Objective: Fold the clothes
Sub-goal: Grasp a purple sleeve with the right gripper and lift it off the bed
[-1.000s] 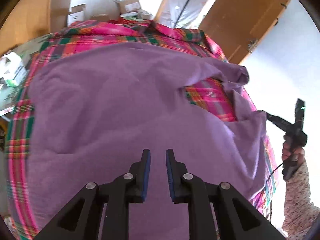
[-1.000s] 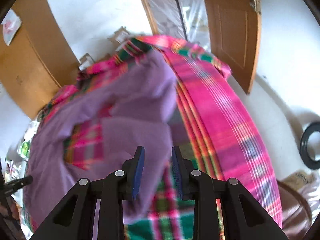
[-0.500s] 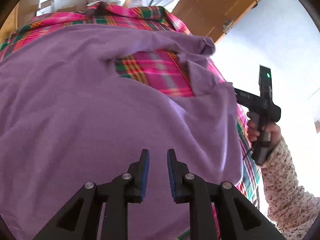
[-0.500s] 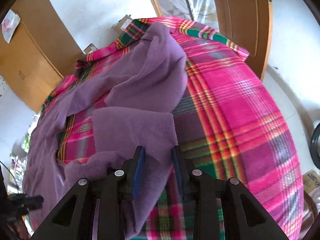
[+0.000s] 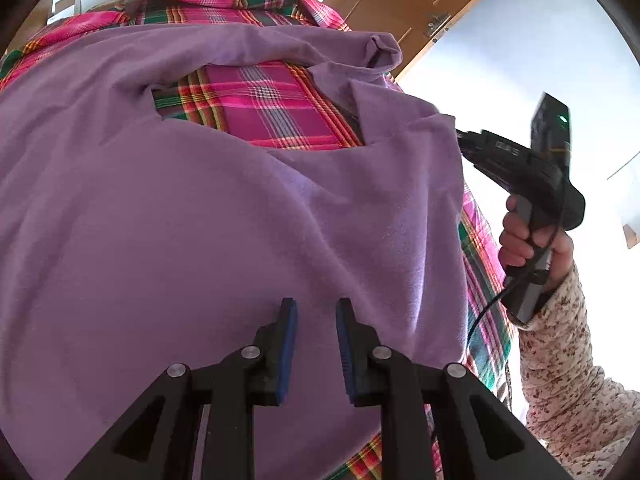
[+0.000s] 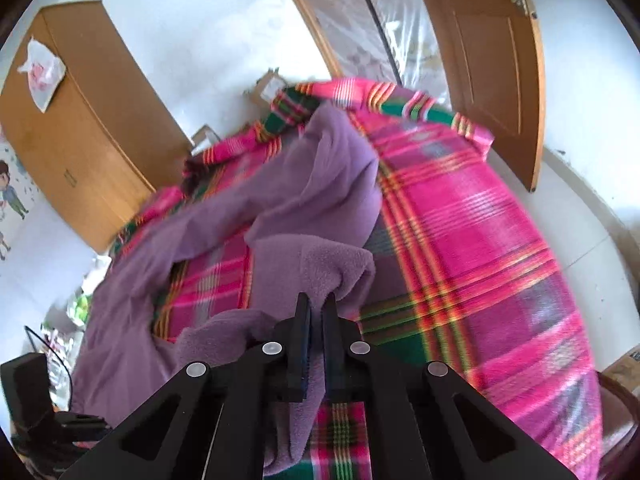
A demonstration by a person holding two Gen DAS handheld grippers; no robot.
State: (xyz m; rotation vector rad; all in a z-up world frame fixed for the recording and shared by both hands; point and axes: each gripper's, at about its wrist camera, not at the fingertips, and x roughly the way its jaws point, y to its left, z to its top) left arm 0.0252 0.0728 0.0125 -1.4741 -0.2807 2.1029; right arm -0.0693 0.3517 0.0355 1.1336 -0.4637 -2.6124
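Although the folding has barely begun, the right gripper [image 6: 316, 312] has its two black fingers pinched together on a bunched edge of the soft purple fleece garment [image 6: 224, 232], and a fold of the cloth rises between and just past the fingertips. In the right wrist view the pinched edge is lifted off the bed, and the cloth trails back from the fingers toward the far left, where it is rumpled in loose ridges. Seen from the left wrist view, this gripper [image 5: 460, 136] meets the garment's right edge, held by a hand [image 5: 528, 232] in a floral-print sleeve [image 5: 560, 360]. The left gripper [image 5: 316, 320] has its blue-padded fingers parted with a clear gap and grips nothing; it hangs over the broad flat middle of the purple garment [image 5: 200, 220], and whether its tips touch the cloth cannot be told. Outward from the fingers, the garment spreads over most of a pink, green and yellow plaid blanket [image 5: 260, 108] covering the bed, with a patch of plaid showing through an opening in the cloth. No neat crease or finished fold is visible, so almost all of the task appears left to do: this looks like the first fold, with the right edge to be carried across. A wooden door [image 6: 492, 60] and a wooden wardrobe [image 6: 88, 128] stand beyond the bed.
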